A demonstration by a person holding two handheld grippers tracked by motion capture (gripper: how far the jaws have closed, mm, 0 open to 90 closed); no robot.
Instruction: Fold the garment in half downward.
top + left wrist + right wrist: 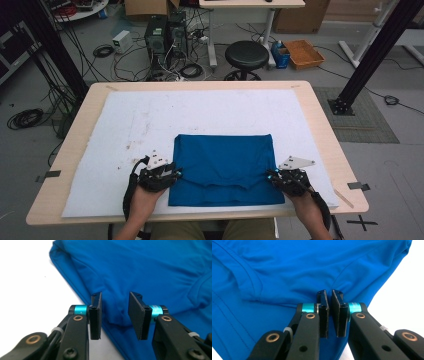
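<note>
Blue garment (222, 167) folded flat on white sheet (125, 125) covering wooden surface (320, 115), sitting toward 6 o'clock of the sheet, near the person's edge. Roughly rectangular, a folded layer with curved seam visible across the lower half.

Left gripper (172, 175) at garment's 9 o'clock edge, low part of that side, held in left hand (145, 197). In left gripper view, left gripper (115, 315) with jaws standing apart, a clear gap between the pads, a raised ridge of blue cloth lying in the gap at the hem; pads not pressing on it.

Right gripper (272, 176) at garment's 3 o'clock edge, held in right hand (302, 200). In right gripper view, right gripper (330, 313) with jaws drawn nearly together, only a thin slit between pads, pinched on a fold of the garment edge.

Both grippers roughly level with each other, well apart, garment between them. Grey three-cornered plates on top of each.

Beyond the surface at 12 o'clock: black stool (246, 55), computer towers (165, 35), orange box (303, 53), loose cables on floor.
</note>
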